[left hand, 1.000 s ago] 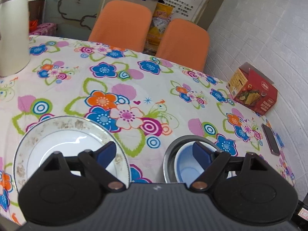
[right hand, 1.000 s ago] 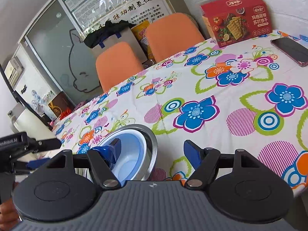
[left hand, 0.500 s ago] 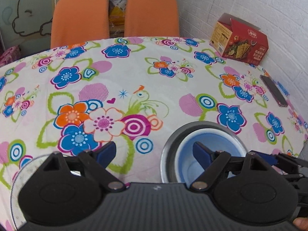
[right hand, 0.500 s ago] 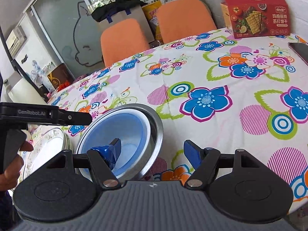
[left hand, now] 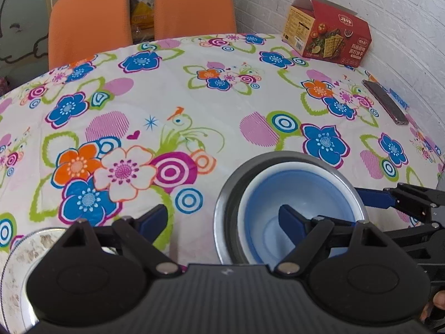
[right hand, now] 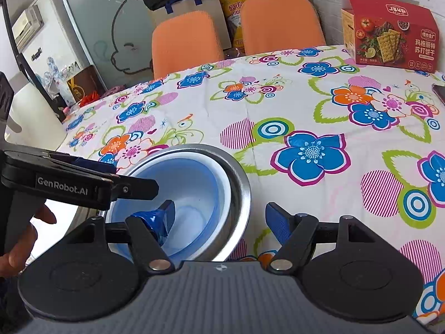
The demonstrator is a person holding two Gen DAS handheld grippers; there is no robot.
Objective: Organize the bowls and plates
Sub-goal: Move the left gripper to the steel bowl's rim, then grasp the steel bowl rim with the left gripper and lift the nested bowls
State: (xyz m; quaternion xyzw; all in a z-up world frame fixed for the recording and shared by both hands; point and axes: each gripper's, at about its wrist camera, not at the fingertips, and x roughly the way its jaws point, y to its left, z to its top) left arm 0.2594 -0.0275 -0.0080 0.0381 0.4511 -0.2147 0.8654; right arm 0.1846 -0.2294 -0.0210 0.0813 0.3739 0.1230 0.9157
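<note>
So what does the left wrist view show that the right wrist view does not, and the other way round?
Only the left wrist view shows the white plate at its lower left and the whole phone near the wall. Only the right wrist view shows the glass door with the rabbit drawing and a hand holding the left gripper. Both show the blue bowl nested in the steel bowl, the red cracker box, two orange chairs and the floral tablecloth.
</note>
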